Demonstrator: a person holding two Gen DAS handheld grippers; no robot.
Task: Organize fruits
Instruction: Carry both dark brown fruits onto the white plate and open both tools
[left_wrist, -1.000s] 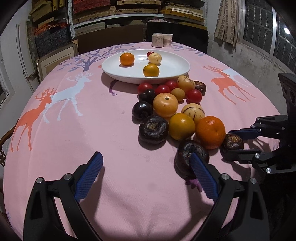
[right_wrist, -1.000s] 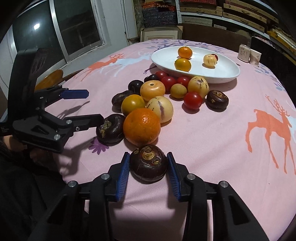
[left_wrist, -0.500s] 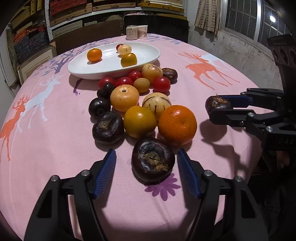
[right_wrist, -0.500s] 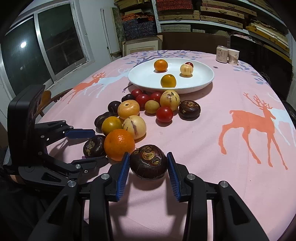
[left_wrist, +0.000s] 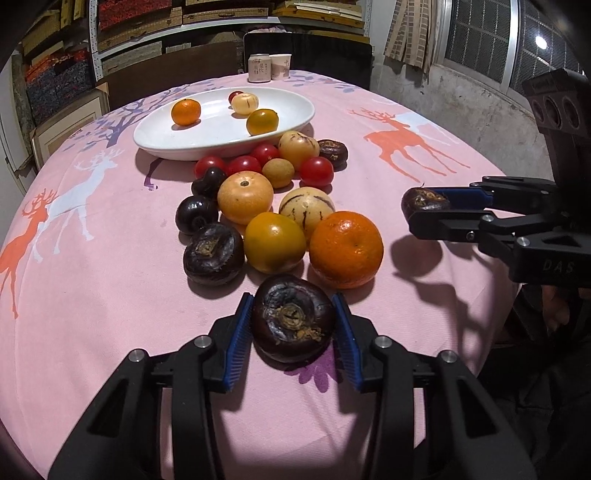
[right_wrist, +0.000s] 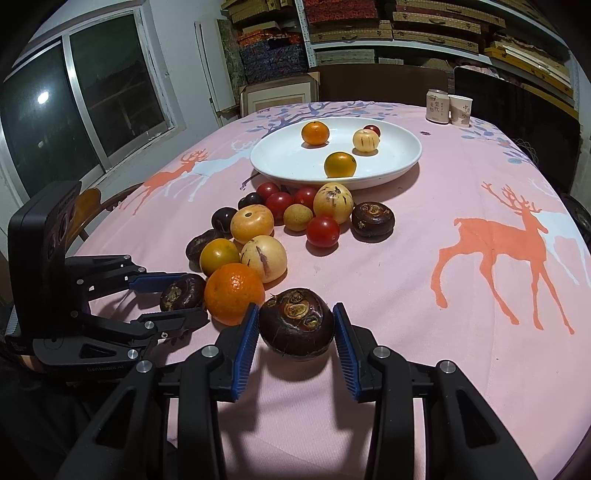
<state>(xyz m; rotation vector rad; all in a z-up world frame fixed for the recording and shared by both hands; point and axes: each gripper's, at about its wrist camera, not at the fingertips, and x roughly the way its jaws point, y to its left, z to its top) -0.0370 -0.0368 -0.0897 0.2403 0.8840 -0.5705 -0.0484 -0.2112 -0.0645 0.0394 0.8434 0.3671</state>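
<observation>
A pile of fruit (left_wrist: 273, 206) lies on the pink deer tablecloth in front of a white oval plate (left_wrist: 218, 136) that holds an orange, a yellow-orange fruit, a pale melon and a small red fruit. My left gripper (left_wrist: 293, 326) is shut on a dark purple water chestnut (left_wrist: 293, 323) resting on the cloth just before the big orange (left_wrist: 345, 249). My right gripper (right_wrist: 295, 326) is shut on another dark water chestnut (right_wrist: 297, 323) and holds it above the cloth, right of the pile. It also shows in the left wrist view (left_wrist: 424, 201).
A can (right_wrist: 436, 106) and a paper cup (right_wrist: 460, 110) stand at the table's far edge. Shelves with boxes line the back wall. A window is on the wall beside the table. A dark chair back (left_wrist: 306, 55) stands behind the table.
My left gripper has moved in around the near water chestnut and closed on it. My right gripper has lifted its water chestnut off the cloth and holds it raised.
</observation>
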